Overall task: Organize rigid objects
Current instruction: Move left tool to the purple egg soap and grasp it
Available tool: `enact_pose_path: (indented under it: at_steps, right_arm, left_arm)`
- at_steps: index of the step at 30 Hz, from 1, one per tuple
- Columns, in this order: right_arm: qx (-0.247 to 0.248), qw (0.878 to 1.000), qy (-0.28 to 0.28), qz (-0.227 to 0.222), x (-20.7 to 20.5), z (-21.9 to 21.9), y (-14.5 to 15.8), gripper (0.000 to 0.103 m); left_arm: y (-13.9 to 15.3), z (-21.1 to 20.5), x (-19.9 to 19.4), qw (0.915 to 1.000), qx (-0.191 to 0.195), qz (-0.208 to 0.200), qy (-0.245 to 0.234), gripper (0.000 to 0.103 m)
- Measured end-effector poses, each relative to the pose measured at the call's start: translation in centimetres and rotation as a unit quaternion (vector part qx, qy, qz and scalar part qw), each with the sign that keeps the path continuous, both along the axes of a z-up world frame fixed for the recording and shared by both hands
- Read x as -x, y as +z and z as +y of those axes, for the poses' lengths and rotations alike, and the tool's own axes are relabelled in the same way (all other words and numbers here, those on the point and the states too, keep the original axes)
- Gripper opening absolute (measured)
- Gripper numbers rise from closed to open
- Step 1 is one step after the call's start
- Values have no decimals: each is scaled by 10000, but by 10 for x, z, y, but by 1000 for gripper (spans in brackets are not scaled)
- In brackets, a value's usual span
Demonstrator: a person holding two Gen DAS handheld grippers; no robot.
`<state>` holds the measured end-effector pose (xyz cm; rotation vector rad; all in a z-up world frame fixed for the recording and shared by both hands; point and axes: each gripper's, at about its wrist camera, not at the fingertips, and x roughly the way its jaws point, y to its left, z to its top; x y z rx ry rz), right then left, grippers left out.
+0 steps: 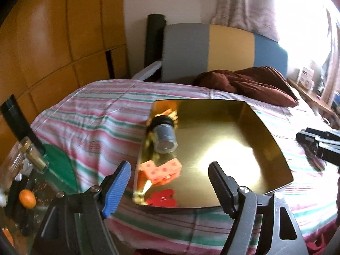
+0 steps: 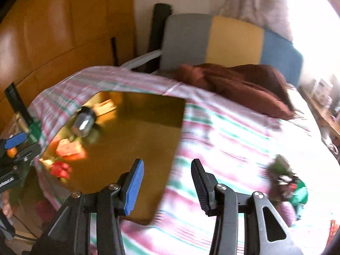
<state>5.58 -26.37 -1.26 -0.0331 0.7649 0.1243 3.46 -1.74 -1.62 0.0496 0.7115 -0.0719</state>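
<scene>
Blocks (image 1: 162,171) and a toppled jar (image 1: 164,136) sit gathered on the gold tray (image 1: 265,140) ahead of the left gripper (image 1: 170,178), whose jaws, like the right gripper's (image 2: 167,178), gape empty, seemingly between picks.

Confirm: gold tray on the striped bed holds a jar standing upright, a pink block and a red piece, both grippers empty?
Not quite: the jar lies on its side in the gold tray, as the left wrist view shows. The pink block, red piece and empty grippers are right.

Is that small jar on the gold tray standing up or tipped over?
Tipped over. The jar lies on its side on the gold tray, black lid pointing away, clear base facing the left wrist camera.
</scene>
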Motion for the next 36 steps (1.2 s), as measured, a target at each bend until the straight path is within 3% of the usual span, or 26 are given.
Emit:
enact_pose_path:
  at_steps: [6,11,14,16,17,19,23,26,31,36]
  right_arm:
    - [202,9959,-884,39,2,-84,-2,47]
    - [365,9818,-1863,114,7,-164,-14,47]
    - [256,9612,-2744,119,17,-224,-32,47]
    - [-99,9369,-3484,266,30,-265,-49,47]
    - [-315,9247,-3768,450,34,-280,-53,47]
    - [-1110,8997,-4206,369,47,-310,-55,47]
    - [-1981,8679,-4524,545,61,-341,-68,47]
    - [-2304,8571,-4560,664,62,-348,-77,47]
    - [-2576,8579,-4385,731,58,-345,-85,47]
    - [-2741,8594,-4236,821,54,-340,-87,47]
  left_arm:
    - [3,-34,-2,9989,-106,40,-458,79]
    - [5,-63,-2,9960,-142,58,-880,79]
    - [6,-84,-3,9929,-66,145,-1181,79]
    - [6,-100,-3,9903,-91,168,-1374,79]
    - [6,-108,-3,9887,-102,177,-1488,79]
    - [7,-125,-2,9850,-60,192,-1714,79]
    - [2,-172,-1,9730,-118,321,-2282,79]
    - [-5,-203,-2,9620,44,567,-2672,79]
    - [-31,-263,-2,9407,156,1189,-3174,79]
    - [-47,-316,3,9201,-21,1332,-3684,79]
